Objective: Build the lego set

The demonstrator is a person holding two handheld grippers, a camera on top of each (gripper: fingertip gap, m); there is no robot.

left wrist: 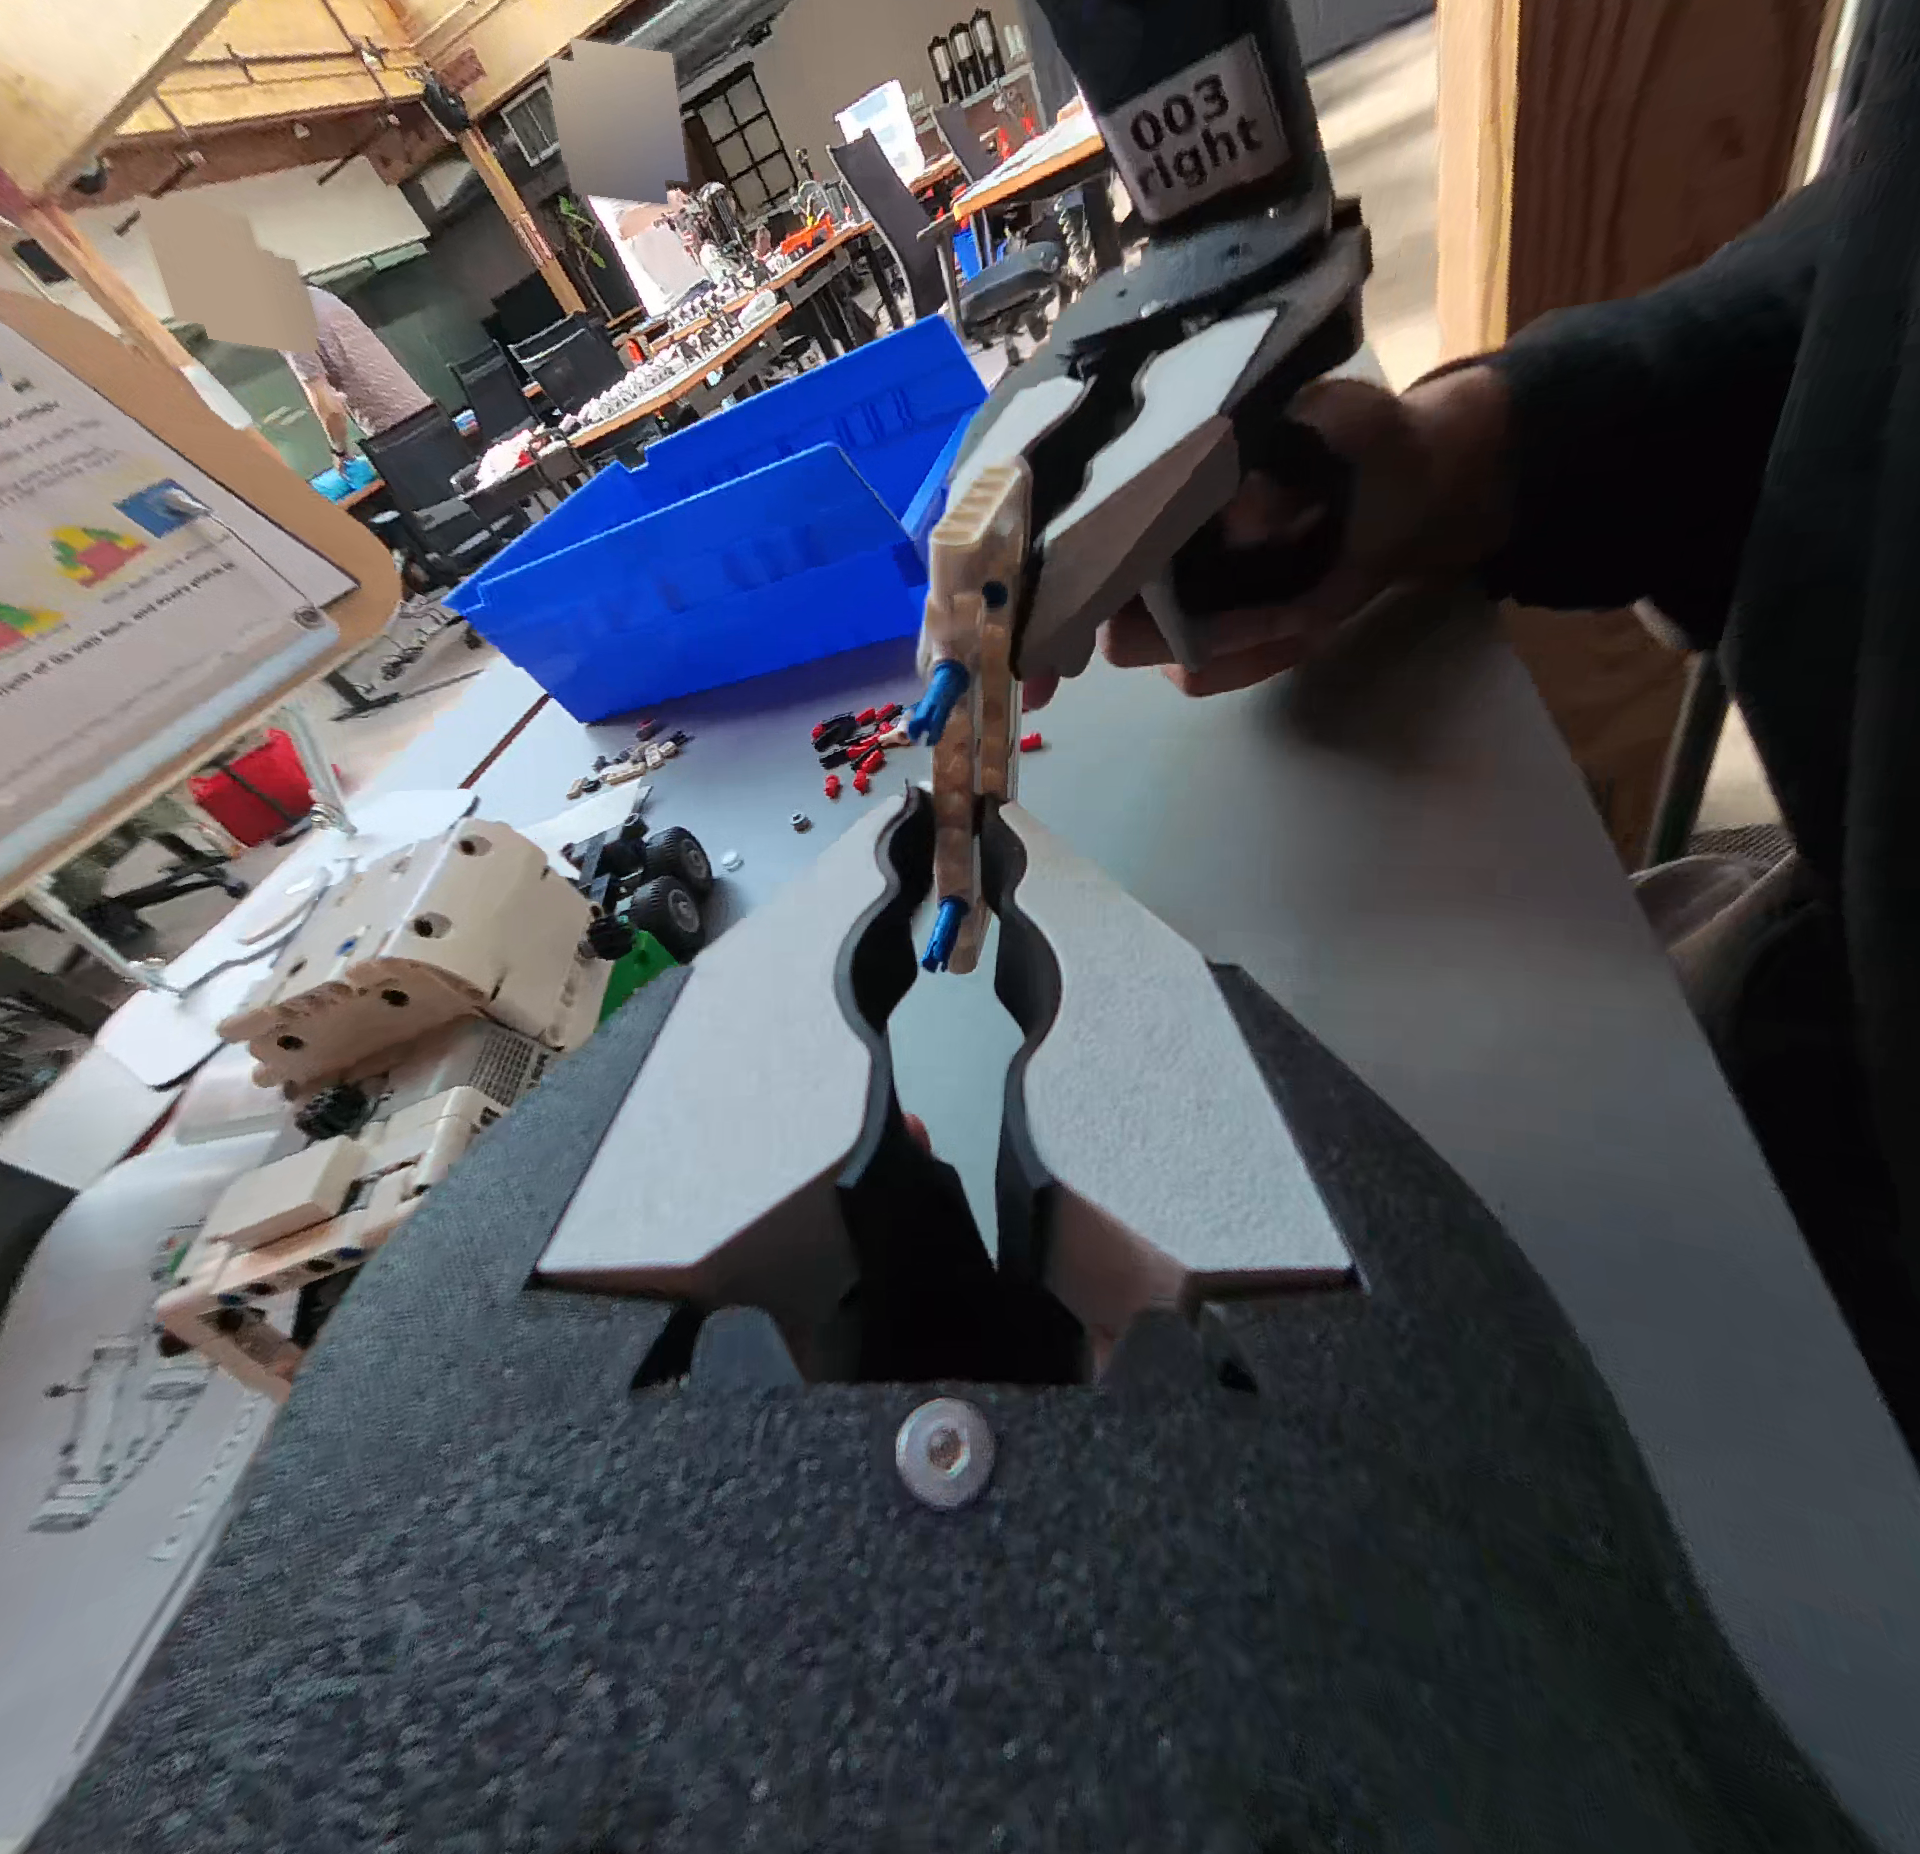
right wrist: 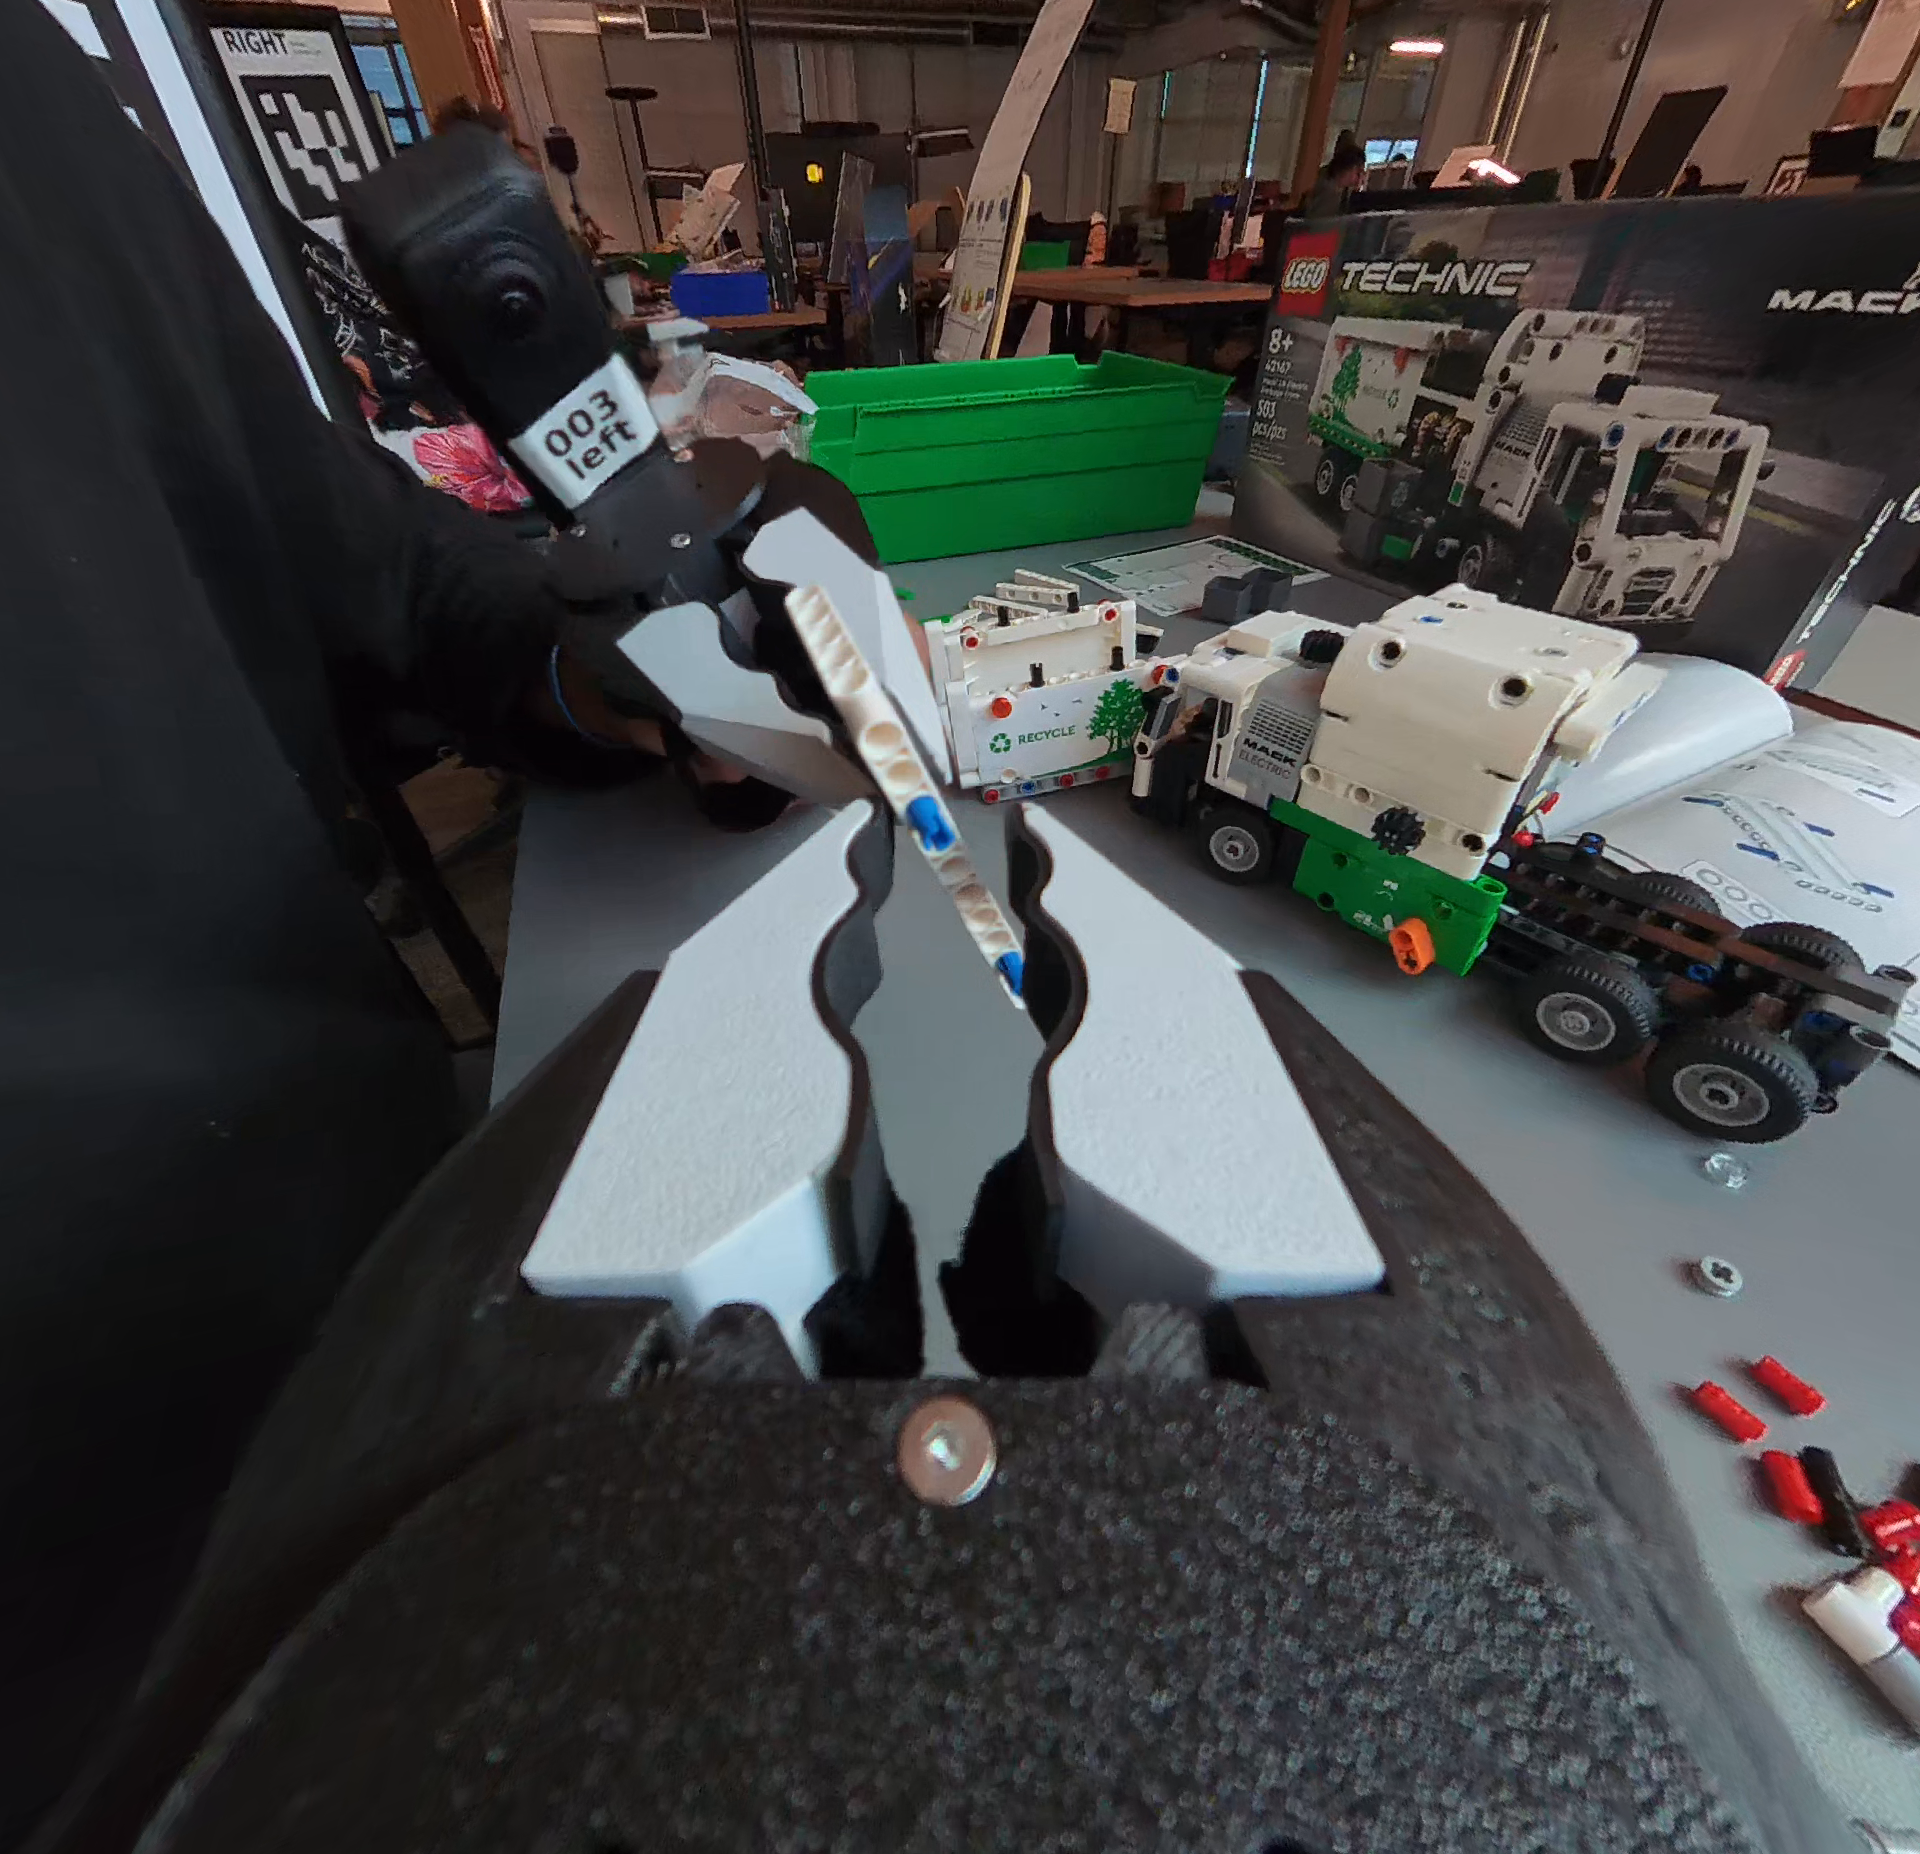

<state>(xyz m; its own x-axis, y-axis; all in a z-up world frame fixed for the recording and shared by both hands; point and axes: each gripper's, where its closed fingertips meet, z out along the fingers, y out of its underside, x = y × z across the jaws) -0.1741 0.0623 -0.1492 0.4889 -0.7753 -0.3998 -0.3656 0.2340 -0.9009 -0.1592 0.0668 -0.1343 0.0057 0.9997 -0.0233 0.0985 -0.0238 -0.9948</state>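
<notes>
Above the grey table, left gripper pinches a white beam with blue pins; labelled right gripper stands spread.

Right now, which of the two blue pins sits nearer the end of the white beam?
The lower blue pin, at the tip of the beam; the other pin sits farther up.

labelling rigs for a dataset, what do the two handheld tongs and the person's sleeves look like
Both tongs, left and right, match: white wedge-shaped fingers with wavy black inner edges, on a speckled black body with a silver screw. Each carries a black camera with a white label. No cables show. The sleeves are black.
</notes>
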